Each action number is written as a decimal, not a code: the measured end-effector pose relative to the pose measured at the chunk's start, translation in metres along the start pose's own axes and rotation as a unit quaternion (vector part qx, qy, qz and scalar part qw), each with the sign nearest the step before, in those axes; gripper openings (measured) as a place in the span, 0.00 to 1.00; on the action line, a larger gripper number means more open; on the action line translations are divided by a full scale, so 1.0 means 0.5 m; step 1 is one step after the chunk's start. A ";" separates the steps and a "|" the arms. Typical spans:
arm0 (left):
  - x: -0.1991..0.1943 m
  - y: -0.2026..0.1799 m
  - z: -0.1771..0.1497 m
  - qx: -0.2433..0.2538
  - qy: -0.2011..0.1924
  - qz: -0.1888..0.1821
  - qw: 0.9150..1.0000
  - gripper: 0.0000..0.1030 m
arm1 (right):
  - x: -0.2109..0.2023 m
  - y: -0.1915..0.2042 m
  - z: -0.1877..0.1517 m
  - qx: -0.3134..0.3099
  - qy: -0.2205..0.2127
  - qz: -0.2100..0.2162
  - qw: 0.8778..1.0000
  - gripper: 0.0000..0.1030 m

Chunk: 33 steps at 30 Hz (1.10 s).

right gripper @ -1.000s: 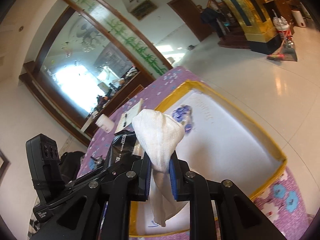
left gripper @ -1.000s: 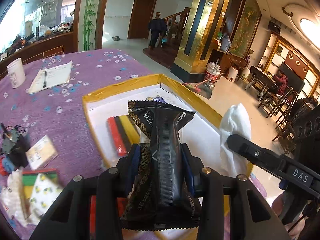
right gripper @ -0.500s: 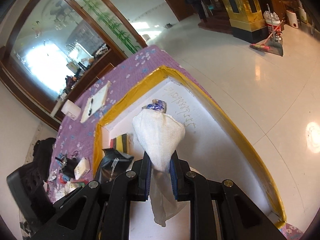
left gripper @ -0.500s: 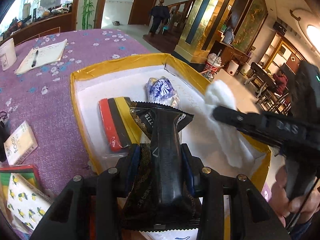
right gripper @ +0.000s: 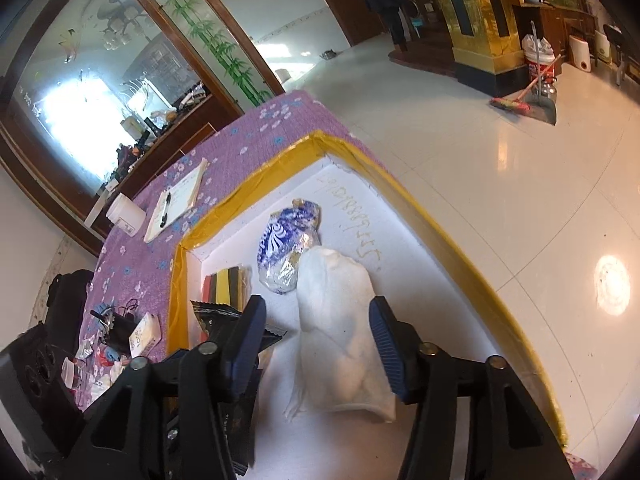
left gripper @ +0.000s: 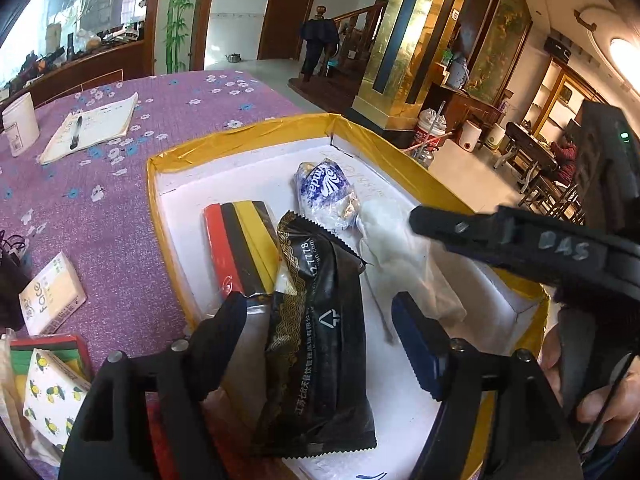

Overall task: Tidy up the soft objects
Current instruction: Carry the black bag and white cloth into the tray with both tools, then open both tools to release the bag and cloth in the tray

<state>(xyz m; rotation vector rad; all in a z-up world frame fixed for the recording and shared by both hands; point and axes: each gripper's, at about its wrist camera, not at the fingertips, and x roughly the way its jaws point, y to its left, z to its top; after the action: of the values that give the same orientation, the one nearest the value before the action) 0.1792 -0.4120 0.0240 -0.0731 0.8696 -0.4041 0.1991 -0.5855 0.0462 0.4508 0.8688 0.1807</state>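
Observation:
A white box with a yellow rim (left gripper: 248, 136) (right gripper: 432, 216) stands on the purple table. In it lie a blue-white packet (left gripper: 324, 192) (right gripper: 286, 240), a red, black and yellow striped pack (left gripper: 240, 248) (right gripper: 226, 284), a black wrapper (left gripper: 316, 344) (right gripper: 216, 316) and a white cloth (left gripper: 404, 256) (right gripper: 340, 332). My left gripper (left gripper: 320, 320) is open, its jaws either side of the black wrapper, which lies loose in the box. My right gripper (right gripper: 318, 320) is open around the white cloth, which rests on the box floor.
On the purple cloth left of the box lie a tissue pack (left gripper: 52, 296), a notebook with a pen (left gripper: 92, 124), a white cup (left gripper: 18, 120) and lemon-print packs (left gripper: 48, 392). The table edge drops to a tiled floor on the right.
Both grippers have opened. The black wrapper and the white cloth have been let go and now lie in the box. Both grippers came lower over the box.

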 end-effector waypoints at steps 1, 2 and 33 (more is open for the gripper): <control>-0.001 -0.001 -0.002 -0.001 0.000 -0.001 1.000 0.75 | -0.009 -0.001 0.001 -0.003 -0.006 -0.001 1.000 0.60; -0.003 -0.001 -0.002 -0.001 -0.001 -0.002 1.000 0.75 | -0.020 -0.001 0.002 -0.006 -0.012 -0.002 1.000 0.60; -0.049 -0.046 -0.017 0.066 -0.081 0.062 0.993 0.80 | -0.072 -0.062 0.016 -0.076 -0.147 -0.039 0.985 0.75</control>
<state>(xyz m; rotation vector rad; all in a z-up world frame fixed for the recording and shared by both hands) 0.1514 -0.4234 0.0414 0.0696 0.6822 -0.3346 0.1812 -0.6274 0.0617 0.2901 0.5773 0.1041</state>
